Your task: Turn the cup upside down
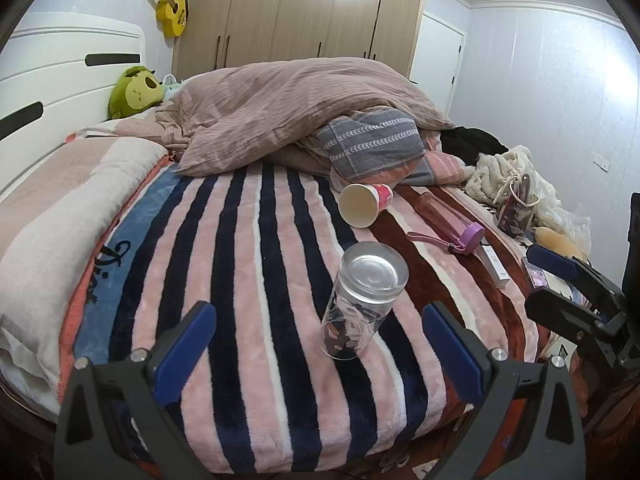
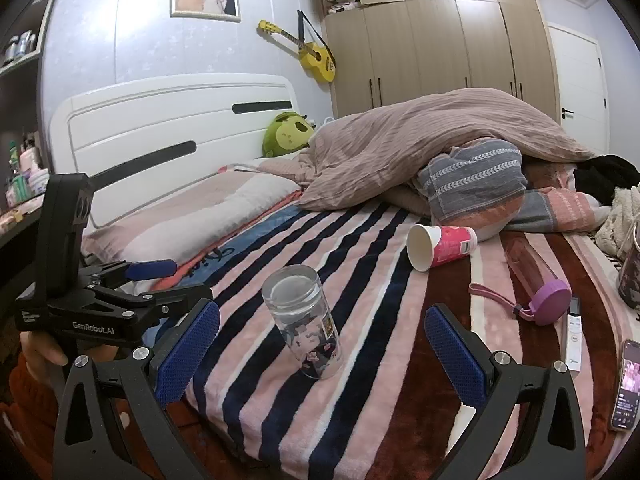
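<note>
Clear glass, thick-based and printed with small pictures near its rim, the cup stands upside down on the striped fleece blanket with its base uppermost. It leans slightly in both wrist views, though the fisheye lens may account for that.

Neither tool touches it. The left gripper sits just in front of the glass with its blue-padded fingers spread wide and nothing between them. The right gripper is likewise released, its blue pads parted on either side of the glass without contact. Each gripper shows at the edge of the other's view: the right one low at the right side of the left wrist view, the left one at the left side of the right wrist view.

Beyond the glass a pink paper cup lies on its side, mouth towards the cameras. Near it lies a pink water bottle with a purple cap and a wrist strap. A rumpled brown duvet is heaped farther back, and a green plush toy rests by the white headboard. A lit phone lies at the right edge of the right wrist view.
</note>
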Tool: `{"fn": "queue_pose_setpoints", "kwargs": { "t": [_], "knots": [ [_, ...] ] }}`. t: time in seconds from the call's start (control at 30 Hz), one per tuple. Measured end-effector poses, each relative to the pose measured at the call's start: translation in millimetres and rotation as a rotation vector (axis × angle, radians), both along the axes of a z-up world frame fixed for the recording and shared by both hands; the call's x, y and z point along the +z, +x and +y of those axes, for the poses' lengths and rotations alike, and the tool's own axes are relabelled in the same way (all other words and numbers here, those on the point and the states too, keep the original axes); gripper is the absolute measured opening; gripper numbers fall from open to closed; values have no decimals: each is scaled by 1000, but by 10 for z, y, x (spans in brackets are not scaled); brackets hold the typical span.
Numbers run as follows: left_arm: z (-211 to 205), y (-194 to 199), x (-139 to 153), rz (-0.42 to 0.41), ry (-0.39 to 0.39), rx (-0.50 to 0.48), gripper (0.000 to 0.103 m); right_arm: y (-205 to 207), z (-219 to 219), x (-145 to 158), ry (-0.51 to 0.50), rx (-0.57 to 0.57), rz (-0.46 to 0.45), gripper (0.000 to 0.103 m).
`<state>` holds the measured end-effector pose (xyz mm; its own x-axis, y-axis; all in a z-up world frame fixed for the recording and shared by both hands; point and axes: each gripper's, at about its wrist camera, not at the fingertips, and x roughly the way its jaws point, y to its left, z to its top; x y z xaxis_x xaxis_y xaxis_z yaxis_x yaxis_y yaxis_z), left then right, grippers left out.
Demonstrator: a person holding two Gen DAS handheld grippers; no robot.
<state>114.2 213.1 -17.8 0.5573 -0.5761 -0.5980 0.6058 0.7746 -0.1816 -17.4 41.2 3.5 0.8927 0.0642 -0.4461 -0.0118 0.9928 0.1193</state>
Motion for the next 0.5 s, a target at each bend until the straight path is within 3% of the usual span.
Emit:
{"fn": "queue_pose_setpoints", "kwargs": {
  "t": [0.5],
  "knots": [
    [5, -11, 10, 0, -1, -3, 102, 14, 6, -18, 2, 5, 6, 103]
  ]
}}
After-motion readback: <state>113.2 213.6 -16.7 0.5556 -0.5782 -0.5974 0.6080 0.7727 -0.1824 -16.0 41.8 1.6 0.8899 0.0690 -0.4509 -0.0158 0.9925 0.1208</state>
